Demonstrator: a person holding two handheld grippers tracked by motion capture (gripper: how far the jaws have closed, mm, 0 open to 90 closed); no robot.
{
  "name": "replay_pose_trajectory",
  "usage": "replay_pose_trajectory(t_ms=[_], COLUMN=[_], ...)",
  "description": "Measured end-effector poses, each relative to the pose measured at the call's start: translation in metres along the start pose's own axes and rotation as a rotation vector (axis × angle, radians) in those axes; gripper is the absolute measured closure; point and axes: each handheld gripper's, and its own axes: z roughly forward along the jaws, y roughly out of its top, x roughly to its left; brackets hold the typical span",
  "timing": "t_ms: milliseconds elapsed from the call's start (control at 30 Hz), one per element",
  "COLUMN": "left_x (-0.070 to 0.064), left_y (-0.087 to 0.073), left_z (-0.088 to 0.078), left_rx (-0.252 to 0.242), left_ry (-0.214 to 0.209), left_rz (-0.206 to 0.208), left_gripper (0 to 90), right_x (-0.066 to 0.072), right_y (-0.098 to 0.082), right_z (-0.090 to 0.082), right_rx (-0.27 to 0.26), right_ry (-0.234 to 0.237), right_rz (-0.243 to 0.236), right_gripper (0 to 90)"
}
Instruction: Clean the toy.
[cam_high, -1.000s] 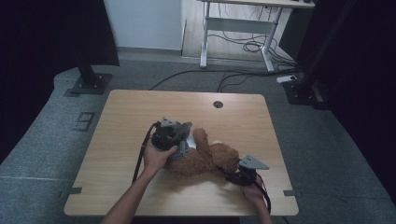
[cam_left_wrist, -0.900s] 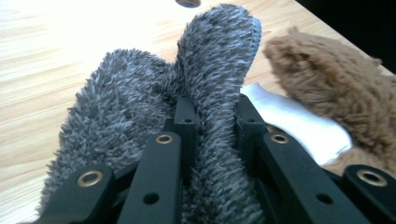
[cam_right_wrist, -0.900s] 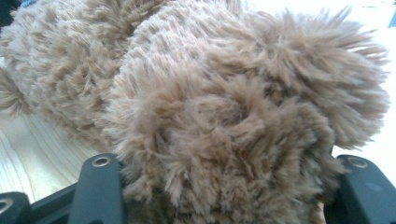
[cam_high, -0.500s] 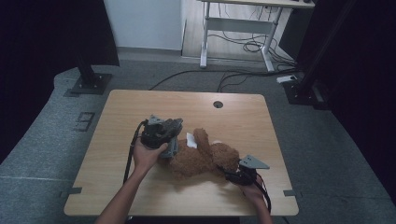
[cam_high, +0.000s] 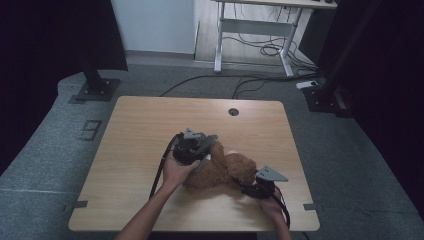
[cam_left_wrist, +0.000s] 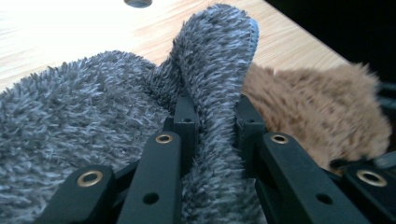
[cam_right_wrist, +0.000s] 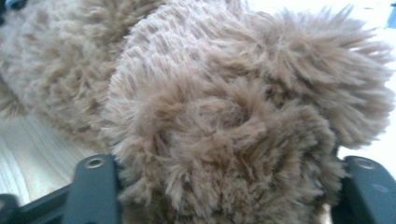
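A brown plush bear (cam_high: 227, 170) lies on the wooden table (cam_high: 150, 125), right of the middle and near the front edge. My left gripper (cam_high: 206, 152) lies over its left side and is shut on a raised fold of grey fuzzy fabric (cam_left_wrist: 215, 60); the fold stands between the pads (cam_left_wrist: 184, 109). The rest of that fabric (cam_left_wrist: 84, 112) spreads to the left, with the bear's brown fur (cam_left_wrist: 317, 107) behind it. My right gripper (cam_high: 248, 187) is at the bear's right end. Its jaws have just been opening, and a round tuft of brown fur (cam_right_wrist: 224, 116) still fills the gap, touching both jaws.
A round cable hole (cam_high: 233, 111) sits at the table's far edge. Beyond the table stand a white desk frame (cam_high: 252, 35) with cables on the floor, and black stand bases at the left (cam_high: 95, 90) and right (cam_high: 325, 97). Bare wood stretches along the table's left half.
My left gripper swung left off the bear half a second ago and has come back right over it, still gripping the grey fabric. The right hand has stayed put.
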Motion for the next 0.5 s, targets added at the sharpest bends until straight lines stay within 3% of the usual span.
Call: replay_pose_trajectory(t_ms=[167, 333, 500], left_x=[-0.003, -0.008, -0.008], left_y=[-0.013, -0.022, -0.032], left_z=[-0.007, -0.013, -0.018], left_rx=[-0.031, -0.056, -0.078], left_ry=[-0.008, -0.008, -0.017], left_rz=[0.013, 0.032, 0.027], left_gripper=[75.9, 75.9, 76.0], right_x=[0.005, 0.003, 0.004], right_y=[0.007, 0.016, 0.027], right_z=[-0.001, -0.006, -0.01], right_rx=[0.023, 0.052, 0.068], right_ry=[-0.042, 0.0, -0.001], right_rz=[0.003, 0.047, 0.076], right_gripper=[18.1, 10.1, 4.6])
